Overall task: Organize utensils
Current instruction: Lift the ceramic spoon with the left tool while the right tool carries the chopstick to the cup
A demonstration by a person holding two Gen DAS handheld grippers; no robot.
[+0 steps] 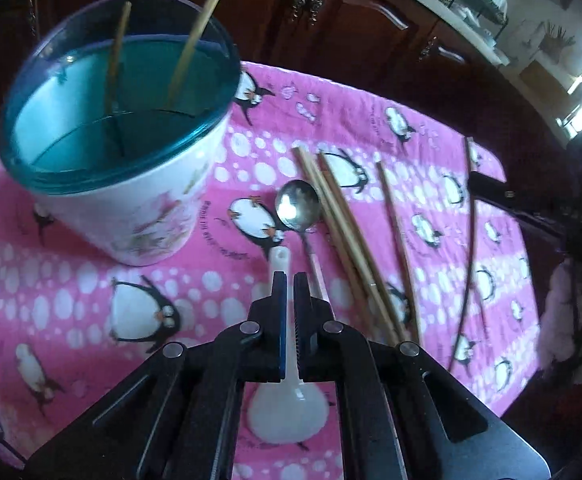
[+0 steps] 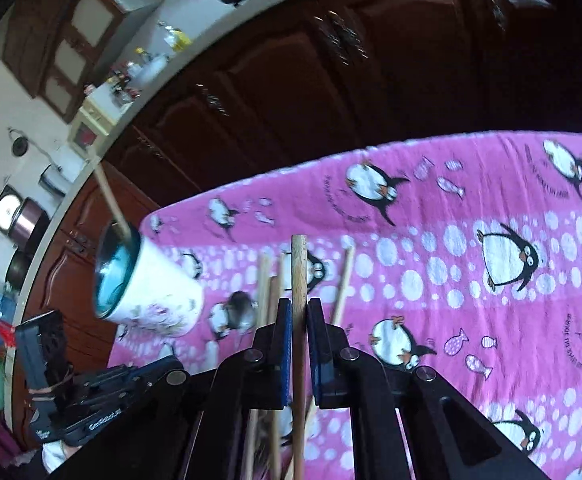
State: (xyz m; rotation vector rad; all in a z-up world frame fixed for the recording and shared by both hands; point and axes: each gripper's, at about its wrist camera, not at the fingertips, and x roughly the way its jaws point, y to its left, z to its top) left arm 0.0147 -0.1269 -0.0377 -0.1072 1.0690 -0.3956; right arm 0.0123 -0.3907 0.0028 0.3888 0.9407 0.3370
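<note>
A white utensil cup [image 1: 131, 184] with a teal rim stands on the pink penguin cloth [image 1: 431, 128] at the left; two chopsticks [image 1: 199, 32] stand in it. My left gripper [image 1: 289, 280] is shut on a white ceramic spoon [image 1: 287, 400] by its handle, low over the cloth. A metal spoon [image 1: 297, 204] and several wooden chopsticks [image 1: 347, 228] lie just right of it. My right gripper [image 2: 300, 306] is shut on one wooden chopstick [image 2: 299, 264], held above the cloth. The cup also shows in the right wrist view [image 2: 151, 284], far left.
Dark wooden cabinet doors [image 1: 331, 12] stand behind the cloth. A thin dark stick [image 1: 471, 216] lies near the cloth's right edge. The other gripper's black body [image 2: 75, 392] shows at lower left of the right wrist view. Open cloth [image 2: 491, 280] lies to the right.
</note>
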